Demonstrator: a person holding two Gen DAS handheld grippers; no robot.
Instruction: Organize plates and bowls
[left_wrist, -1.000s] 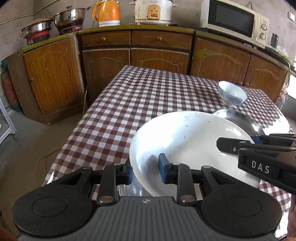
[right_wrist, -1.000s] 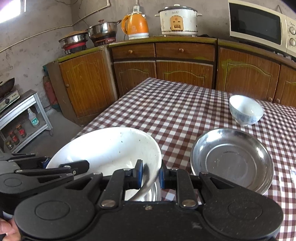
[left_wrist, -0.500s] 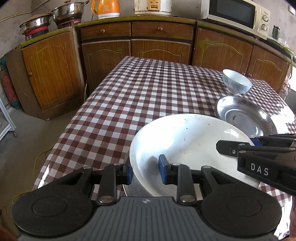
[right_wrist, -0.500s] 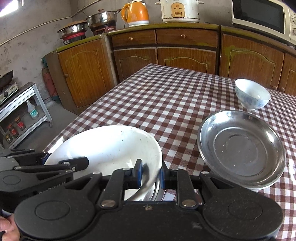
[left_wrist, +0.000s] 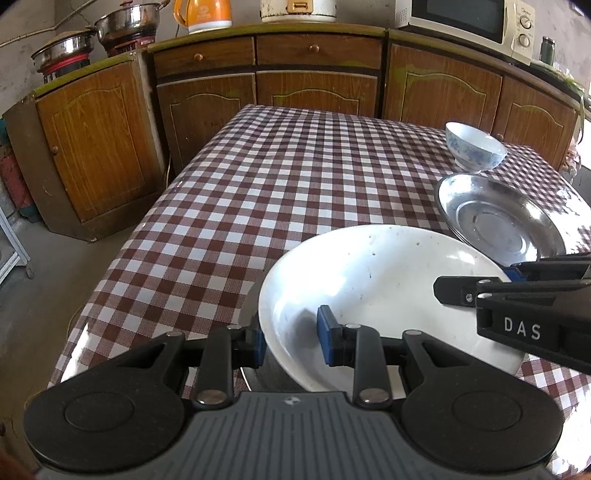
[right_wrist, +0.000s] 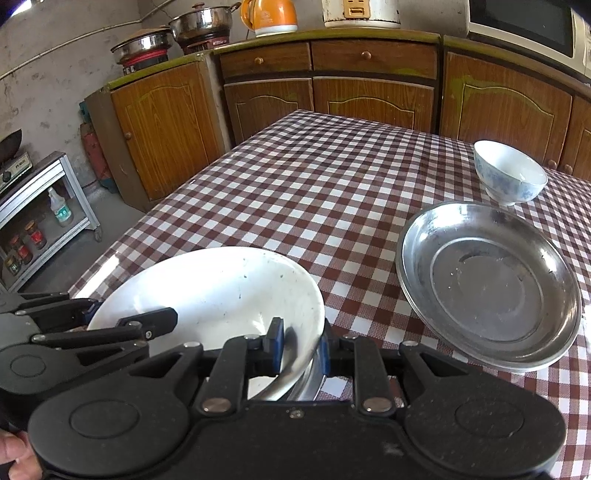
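Between both sets of tongs sits the white plate (left_wrist: 373, 284) — left gripper (left_wrist: 291, 341) and right gripper (right_wrist: 298, 347) each nearly closed, clamping its rim.

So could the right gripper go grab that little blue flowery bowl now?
Probably not yet: the right gripper is clamped on the white plate's rim. The bowl sits beyond the steel plate, otherwise unblocked.

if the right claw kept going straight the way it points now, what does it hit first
The right claw already straddles the white plate's rim, so it would meet that plate first, probably its inner wall. A steel dish edge shows just beneath; depth is unclear.
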